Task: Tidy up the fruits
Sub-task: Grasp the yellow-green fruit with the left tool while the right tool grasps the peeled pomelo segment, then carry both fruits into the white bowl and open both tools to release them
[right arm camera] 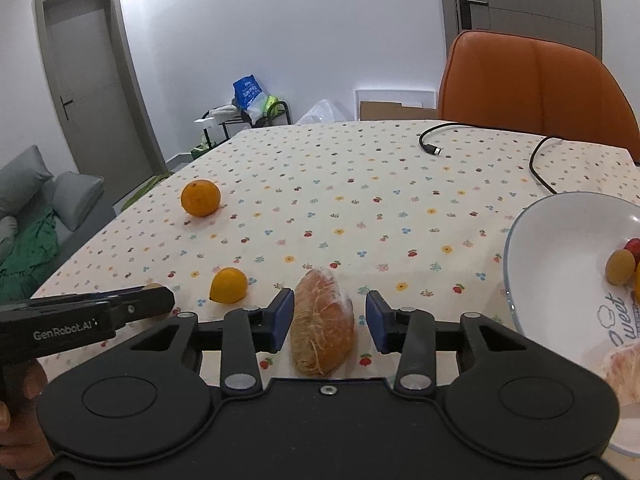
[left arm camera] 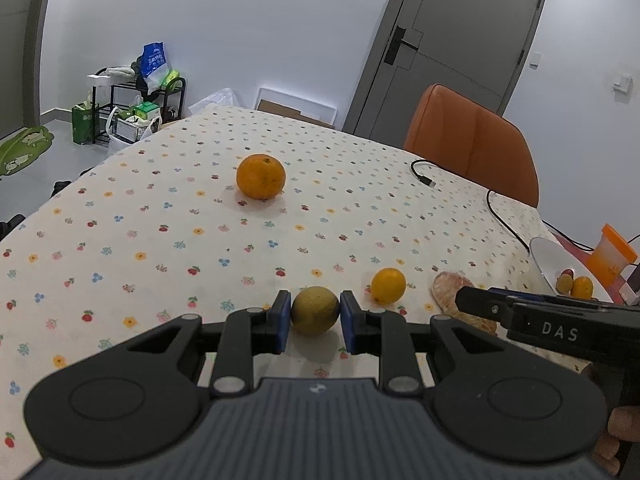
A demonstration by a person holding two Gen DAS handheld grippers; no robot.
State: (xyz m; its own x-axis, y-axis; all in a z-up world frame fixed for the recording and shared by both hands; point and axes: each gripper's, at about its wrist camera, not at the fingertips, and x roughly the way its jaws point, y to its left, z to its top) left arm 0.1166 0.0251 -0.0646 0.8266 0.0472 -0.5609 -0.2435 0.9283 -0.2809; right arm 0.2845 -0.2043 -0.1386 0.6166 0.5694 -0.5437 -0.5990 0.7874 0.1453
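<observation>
Two grippers low over the flower-print tablecloth [left arm camera: 160,216], each with a fruit between its jaws.

Our left gripper [left arm camera: 315,322] pinches the round yellow-green fruit [left arm camera: 315,310], both blue pads touching it. Our right gripper [right arm camera: 330,322] stands wide around the peeled pinkish pomelo segment [right arm camera: 323,322], with a gap on each side. The small yellow-orange citrus [left arm camera: 388,285] lies at two o'clock of the left gripper, the large orange [left arm camera: 261,176] at eleven. The white ceramic bowl [right arm camera: 560,240] sits at three o'clock.
</observation>
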